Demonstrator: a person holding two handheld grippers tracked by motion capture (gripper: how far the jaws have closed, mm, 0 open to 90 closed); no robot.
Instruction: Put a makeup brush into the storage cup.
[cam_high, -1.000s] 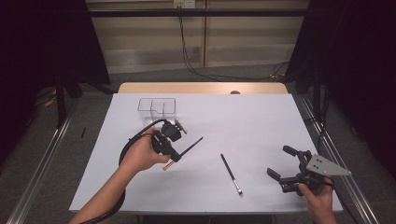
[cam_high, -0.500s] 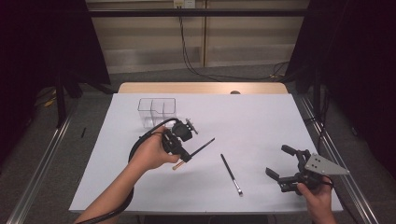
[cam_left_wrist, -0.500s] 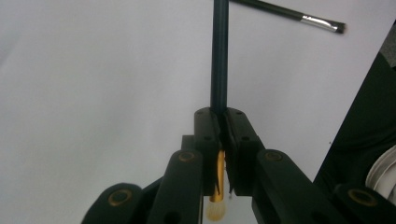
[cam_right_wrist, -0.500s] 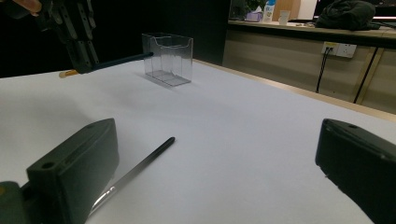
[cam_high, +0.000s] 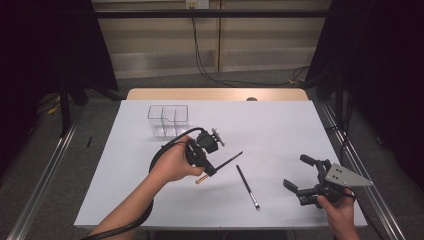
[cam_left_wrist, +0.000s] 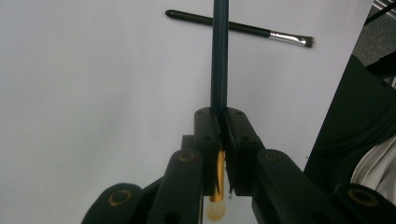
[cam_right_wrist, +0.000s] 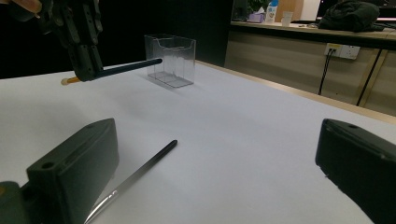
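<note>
Black left gripper (cam_high: 212, 172) with brass-coloured screws, trailing cable, grey three-cornered plate on right gripper (cam_high: 296, 182)

Left gripper view: held brush (cam_left_wrist: 219, 60), dark handle cut off by the top edge; gold ferrule largely hidden between the closed jaws of the left hand-held gripper (cam_left_wrist: 219, 140); pale bristle tip blurred at the bottom edge. Right gripper view: loose brush (cam_right_wrist: 140, 172), ferrule end blurred and passing behind the near jaw. High view: small dark thing (cam_high: 252, 99) at the table's far edge, possibly a knob, too small to tell.
</note>
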